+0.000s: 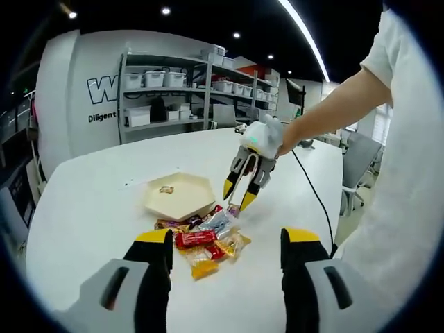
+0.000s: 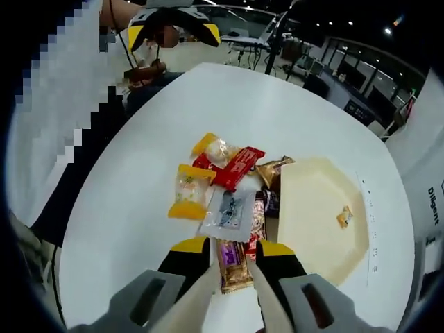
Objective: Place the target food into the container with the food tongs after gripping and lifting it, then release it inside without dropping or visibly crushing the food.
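Wrapped candies (image 1: 205,239) (image 2: 222,187) lie in a loose pile on the white table, beside a beige hexagonal tray (image 1: 182,198) (image 2: 316,208) that holds one small candy (image 1: 166,189) (image 2: 343,216). My right gripper (image 1: 238,194) (image 2: 232,246) is shut on the food tongs (image 2: 208,291) and points down at the tray-side edge of the pile. The two tong arms run along either side of a brown wrapped bar (image 2: 232,267); whether they pinch it I cannot tell. My left gripper (image 1: 227,236) (image 2: 173,31) hangs open above the other side of the pile, holding nothing.
A person's arm (image 1: 333,104) and white shirt fill the right of the left gripper view. A black cable (image 1: 312,194) trails across the table to its edge. Shelves with bins (image 1: 187,83) stand behind the table. Bare tabletop (image 2: 139,208) surrounds the pile.
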{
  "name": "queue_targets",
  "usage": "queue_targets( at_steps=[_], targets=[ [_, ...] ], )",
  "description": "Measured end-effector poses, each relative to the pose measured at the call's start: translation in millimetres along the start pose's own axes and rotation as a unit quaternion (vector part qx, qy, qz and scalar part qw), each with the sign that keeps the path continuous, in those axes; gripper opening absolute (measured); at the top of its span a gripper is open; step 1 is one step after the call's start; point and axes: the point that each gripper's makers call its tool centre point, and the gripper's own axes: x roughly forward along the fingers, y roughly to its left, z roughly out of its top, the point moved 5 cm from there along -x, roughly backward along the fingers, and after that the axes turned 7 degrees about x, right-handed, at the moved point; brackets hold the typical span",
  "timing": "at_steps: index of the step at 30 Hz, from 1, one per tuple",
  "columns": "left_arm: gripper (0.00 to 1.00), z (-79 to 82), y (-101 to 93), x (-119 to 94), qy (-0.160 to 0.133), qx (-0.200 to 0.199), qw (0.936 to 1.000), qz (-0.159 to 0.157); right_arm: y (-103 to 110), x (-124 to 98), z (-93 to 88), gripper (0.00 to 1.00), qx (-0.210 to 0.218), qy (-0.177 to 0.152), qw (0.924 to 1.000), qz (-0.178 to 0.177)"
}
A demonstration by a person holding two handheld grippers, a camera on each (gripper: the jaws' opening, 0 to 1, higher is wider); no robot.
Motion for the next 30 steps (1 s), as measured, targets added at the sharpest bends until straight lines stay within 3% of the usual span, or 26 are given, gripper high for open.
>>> queue_targets(
  at_steps=[11, 30],
  targets=[
    [0.82, 1.2, 13.4, -1, -0.001, 0.01, 0.9995, 0.031, -2, 8, -1.9, 0.21, -0.009, 0.003, 0.9999, 0.011],
    [0.85, 5.3, 26.0, 6, 0.003, 0.02, 0.9993, 0.031, -3, 17, -7.6, 0.21, -0.011, 0.009, 0.9996, 0.023]
  ],
)
